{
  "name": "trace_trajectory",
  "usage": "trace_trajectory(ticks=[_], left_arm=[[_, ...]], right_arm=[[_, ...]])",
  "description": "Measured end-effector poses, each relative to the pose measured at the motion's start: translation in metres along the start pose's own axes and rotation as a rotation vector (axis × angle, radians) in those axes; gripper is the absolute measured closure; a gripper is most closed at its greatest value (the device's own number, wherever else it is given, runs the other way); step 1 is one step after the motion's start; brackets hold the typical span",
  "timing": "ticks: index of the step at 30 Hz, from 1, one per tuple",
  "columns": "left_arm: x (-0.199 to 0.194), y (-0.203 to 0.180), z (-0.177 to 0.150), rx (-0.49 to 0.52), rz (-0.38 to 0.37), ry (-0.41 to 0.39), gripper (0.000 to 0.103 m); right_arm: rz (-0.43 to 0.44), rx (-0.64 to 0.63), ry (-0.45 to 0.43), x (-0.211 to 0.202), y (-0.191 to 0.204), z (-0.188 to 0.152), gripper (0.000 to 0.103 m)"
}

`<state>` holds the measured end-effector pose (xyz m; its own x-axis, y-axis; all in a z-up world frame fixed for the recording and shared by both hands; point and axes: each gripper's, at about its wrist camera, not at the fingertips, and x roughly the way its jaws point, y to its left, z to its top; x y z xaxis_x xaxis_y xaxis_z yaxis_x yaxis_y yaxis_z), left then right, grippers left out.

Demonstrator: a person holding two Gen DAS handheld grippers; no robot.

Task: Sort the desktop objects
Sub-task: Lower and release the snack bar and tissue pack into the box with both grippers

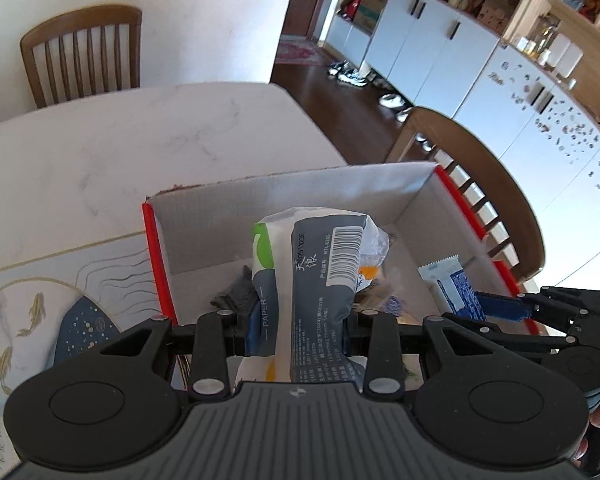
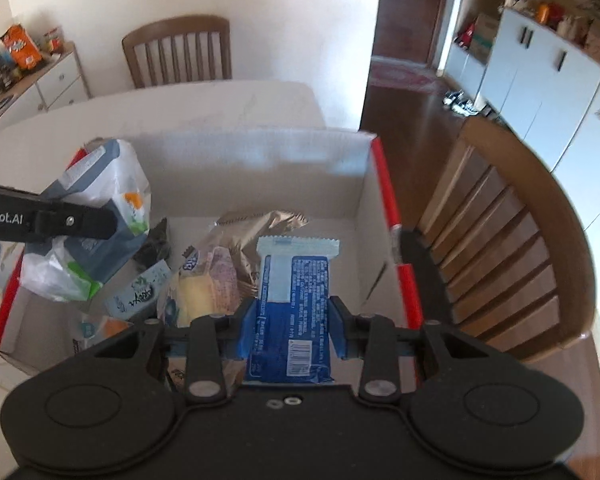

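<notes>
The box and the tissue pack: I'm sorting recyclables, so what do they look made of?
Box: apparently matte white cardboard with red outer edges and creased, folded corners. Tissue pack: thin glossy plastic film, judging by its wrinkles and translucent sealed end.

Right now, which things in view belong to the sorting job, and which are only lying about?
Belong to the job:
- tissue pack, held in the left gripper
- blue snack packet, held in the right gripper
- cardboard box
- bread packet already in the box

Lying about:
- wooden chair
- white cabinets
- placemat
</notes>
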<state>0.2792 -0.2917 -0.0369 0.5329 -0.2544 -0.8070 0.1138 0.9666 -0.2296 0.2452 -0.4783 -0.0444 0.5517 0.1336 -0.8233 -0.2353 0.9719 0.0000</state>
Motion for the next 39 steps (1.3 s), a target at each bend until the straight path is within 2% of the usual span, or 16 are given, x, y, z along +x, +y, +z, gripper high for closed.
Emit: trace_trajectory(ticks=[8,11,14,22,25,26,27,35,39], left_arm=[[0.027,-0.001,0.001,0.02,0.049,0.049,0.069],[0.031,-0.011,0.001,0.08,0.066,0.044,0.069],[0.039,-0.018,0.001,0.12,0.117,0.063,0.069],[0.057,-0.022,0.001,0.124,0.113,0.126,0.067],[0.061,-0.02,0.003,0.132,0.113,0.14,0.067],[0.062,-0.02,0.003,0.132,0.114,0.142,0.067],[0.062,-0.02,0.003,0.131,0.114,0.144,0.066],[0.057,-0.019,0.004,0.11,0.087,0.147,0.061],[0.049,-0.019,0.005,0.095,0.064,0.134,0.053]], right_arm=[[0.001,-0.067,0.041,0.023,0.007,0.0,0.067],[0.0,-0.08,0.052,0.032,0.005,0.0,0.067],[0.008,-0.081,0.06,0.037,0.002,-0.002,0.067],[0.02,-0.104,0.058,0.034,0.002,-0.006,0.061],[0.031,-0.122,0.053,0.028,0.001,-0.004,0.052],[0.026,-0.132,0.047,0.026,0.002,-0.003,0.046],[0.019,-0.142,0.039,0.024,0.003,-0.003,0.045],[0.051,-0.123,0.007,0.004,-0.006,-0.002,0.045],[0.069,-0.095,-0.013,-0.006,-0.014,-0.002,0.044]])
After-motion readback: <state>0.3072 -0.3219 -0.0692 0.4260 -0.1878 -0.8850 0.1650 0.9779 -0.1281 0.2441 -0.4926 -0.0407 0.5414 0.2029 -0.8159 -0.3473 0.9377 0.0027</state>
